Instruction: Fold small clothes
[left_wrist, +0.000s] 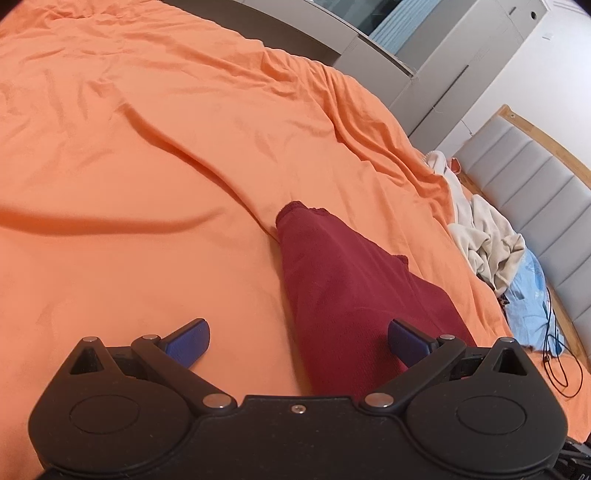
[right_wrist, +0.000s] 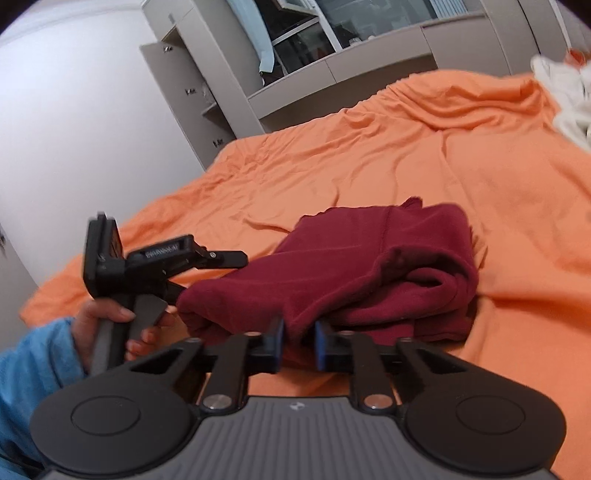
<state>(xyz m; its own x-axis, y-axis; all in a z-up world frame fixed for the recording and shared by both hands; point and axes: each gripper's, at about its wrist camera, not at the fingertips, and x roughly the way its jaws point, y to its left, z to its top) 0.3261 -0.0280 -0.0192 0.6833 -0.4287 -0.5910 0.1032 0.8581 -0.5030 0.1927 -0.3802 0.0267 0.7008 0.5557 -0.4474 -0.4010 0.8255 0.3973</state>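
- The dark red garment (right_wrist: 369, 273) lies on the orange bed sheet (right_wrist: 424, 147), already doubled over on itself — from the right wrist view I see at least two layers, with a rolled fold along its 3 o'clock side.
- The right gripper (right_wrist: 299, 345) has its jaws drawn close together on the near edge of the garment at 6 o'clock; a bit of red cloth sits pinched between them.
- The left gripper (left_wrist: 299, 341) has its jaws spread wide. It hangs over the garment's near end, one blue pad (left_wrist: 406, 341) above the red cloth and the other above bare sheet, pinching nothing.
- In the right wrist view the left gripper shows at 9 o'clock, held by a hand (right_wrist: 107, 325) coming out of a blue sleeve (right_wrist: 33, 373), its tip just beside the garment's left end.
- My judgement: the fold is partly done. The piece has been brought into a longish, narrowed shape, but the edges are loose and uneven, so at least one more fold — likely with the pinched edge carried over — and some smoothing seem left.
- A heap of pale clothes (left_wrist: 484, 240) lies at 3 o'clock in the left wrist view, near the headboard (left_wrist: 535, 184), well apart from the red piece. It looks unfolded, so more of the task may remain there.
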